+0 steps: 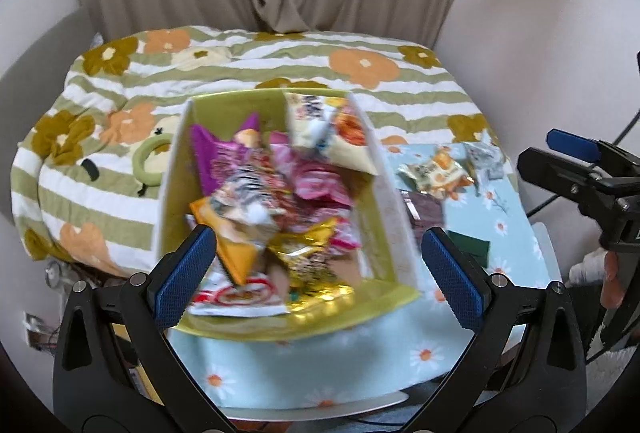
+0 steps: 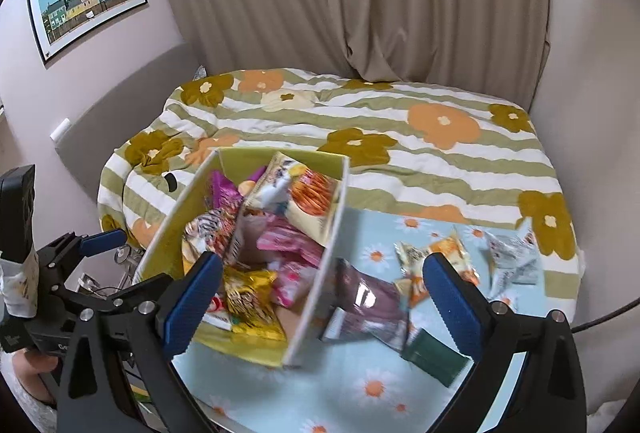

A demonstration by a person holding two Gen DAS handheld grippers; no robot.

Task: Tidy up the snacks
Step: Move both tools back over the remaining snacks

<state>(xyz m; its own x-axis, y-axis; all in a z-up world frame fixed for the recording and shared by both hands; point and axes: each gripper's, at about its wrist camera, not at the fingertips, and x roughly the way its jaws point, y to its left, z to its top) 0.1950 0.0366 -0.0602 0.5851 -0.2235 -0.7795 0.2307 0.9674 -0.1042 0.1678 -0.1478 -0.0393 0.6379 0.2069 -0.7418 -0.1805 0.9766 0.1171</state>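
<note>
We held both the left gripper (image 1: 318,273) and right gripper (image 2: 322,305) spread and empty, risking crushed packets if we jammed the loose maroon packet (image 2: 370,299) into the overfull yellow-green box (image 2: 256,347).

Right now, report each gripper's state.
Left gripper: open, holding nothing.
Right gripper: open, holding nothing.

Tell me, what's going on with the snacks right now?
Left gripper and right gripper open, empty. Box well filled with packets. Brown packet, orange packet, silver packet, green packet remain on tablecloth. Nothing blocking.
</note>
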